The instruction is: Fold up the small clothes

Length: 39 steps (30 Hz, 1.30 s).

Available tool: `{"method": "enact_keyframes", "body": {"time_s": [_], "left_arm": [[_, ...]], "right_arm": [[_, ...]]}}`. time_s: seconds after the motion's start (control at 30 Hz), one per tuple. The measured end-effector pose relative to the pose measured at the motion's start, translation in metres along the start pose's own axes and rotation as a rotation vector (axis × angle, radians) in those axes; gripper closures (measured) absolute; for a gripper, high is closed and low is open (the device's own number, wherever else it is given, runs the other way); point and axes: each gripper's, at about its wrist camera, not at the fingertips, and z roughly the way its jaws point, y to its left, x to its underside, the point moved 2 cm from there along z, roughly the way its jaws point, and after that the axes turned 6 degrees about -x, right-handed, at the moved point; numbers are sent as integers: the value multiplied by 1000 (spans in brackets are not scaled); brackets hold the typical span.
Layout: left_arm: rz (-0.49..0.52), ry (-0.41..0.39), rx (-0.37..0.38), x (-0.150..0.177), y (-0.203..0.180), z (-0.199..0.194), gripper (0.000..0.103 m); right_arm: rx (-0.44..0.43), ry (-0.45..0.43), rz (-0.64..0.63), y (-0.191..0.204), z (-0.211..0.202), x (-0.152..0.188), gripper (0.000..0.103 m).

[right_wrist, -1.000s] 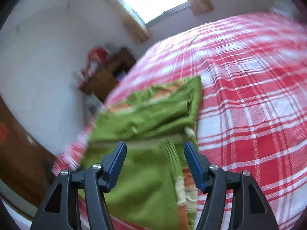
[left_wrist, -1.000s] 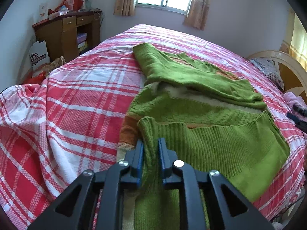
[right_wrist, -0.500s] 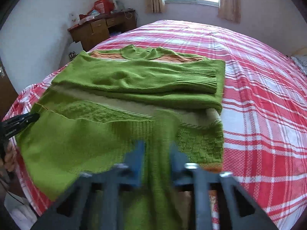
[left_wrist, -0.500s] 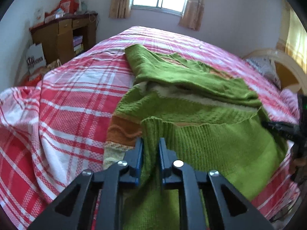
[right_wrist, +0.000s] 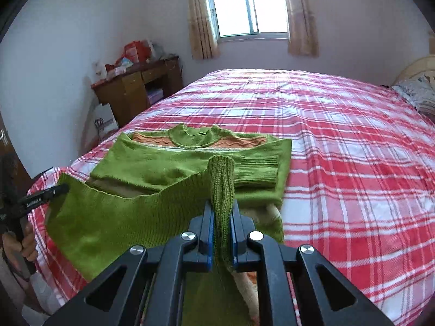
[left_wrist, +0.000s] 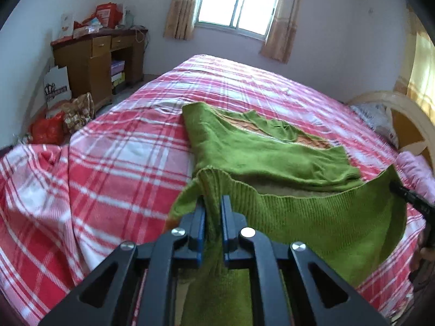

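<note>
Both wrist views look down along their own fingers from just above the bed's near edge, facing the window. Both share the green sweater, desk and window wall.

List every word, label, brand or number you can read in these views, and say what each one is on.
"GenRobot.AI", as far as it can be made out: white lettering on the black arm of the left claw, seen from the right wrist view.
White paper bag by the wooden desk: a black crown emblem over a band of lettering, too small to read.
Red packages on the desk: printing too blurred to read.
Green sweater: no text visible.
</note>
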Motion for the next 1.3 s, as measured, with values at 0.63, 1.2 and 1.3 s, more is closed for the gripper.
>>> {"method": "enact_keyframes", "body": {"time_s": [0.63, 1.2, 1.3], "left_arm": [[-21, -23, -20, -48, -5, 13, 93], [-95, -20, -85, -156, -16, 119, 93], [-92, -15, -107, -166, -22, 149, 93]], "right_arm": [[55, -40, -36, -5, 6, -35, 95], [195, -59, -129, -38, 111, -136, 95], [233, -40, -123, -52, 142, -142, 95]]}}
